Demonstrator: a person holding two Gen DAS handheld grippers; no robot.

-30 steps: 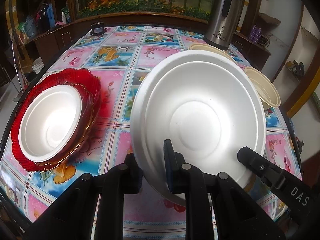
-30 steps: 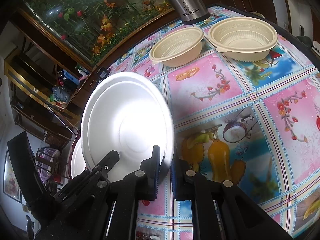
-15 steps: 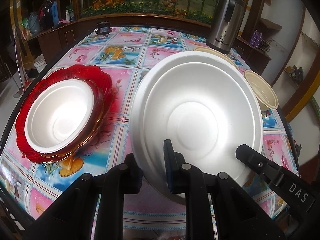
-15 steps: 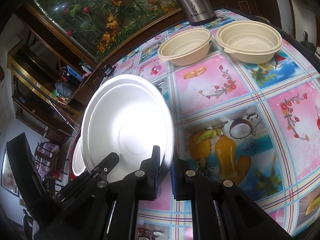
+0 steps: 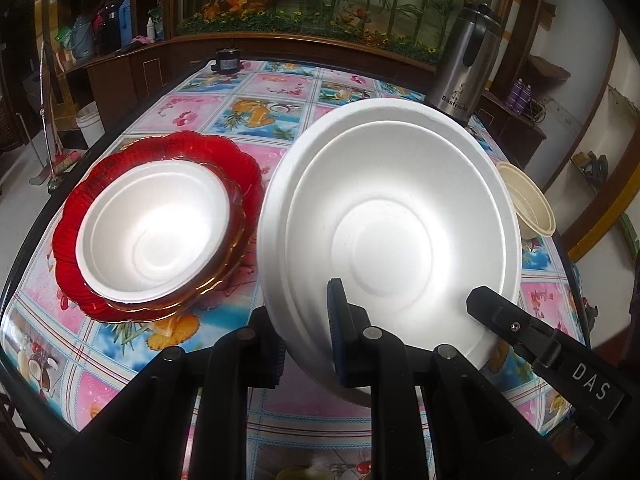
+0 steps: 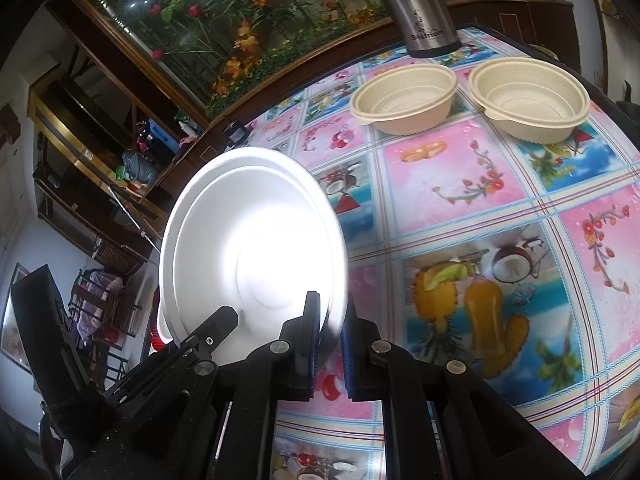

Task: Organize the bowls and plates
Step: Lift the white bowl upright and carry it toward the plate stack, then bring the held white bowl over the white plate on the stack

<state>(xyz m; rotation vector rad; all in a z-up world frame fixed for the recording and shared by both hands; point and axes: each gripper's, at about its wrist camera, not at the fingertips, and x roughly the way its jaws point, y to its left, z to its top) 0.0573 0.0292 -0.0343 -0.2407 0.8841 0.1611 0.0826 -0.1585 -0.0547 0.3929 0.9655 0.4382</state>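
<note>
A large white foam plate [image 5: 392,216] is held tilted above the table, its hollow side facing both cameras; it also shows in the right wrist view [image 6: 252,252]. My left gripper [image 5: 304,336] is shut on its near rim. My right gripper [image 6: 330,344] is shut on the rim too, and its finger [image 5: 516,324] shows in the left wrist view. A red glass plate [image 5: 100,184] at the left holds an amber plate and a white foam bowl [image 5: 156,228]. Two beige plastic bowls [image 6: 406,98] [image 6: 530,100] stand at the far right.
A steel thermos jug [image 5: 464,68] stands at the table's far right edge. A small dark object [image 5: 227,61] sits at the far edge. The flowered tablecloth [image 6: 460,208] covers the table. Wooden cabinets and a planter run behind it.
Both grippers have lifted and drawn back with the white plate. The red plate stack has shifted right and closer in the left wrist view.
</note>
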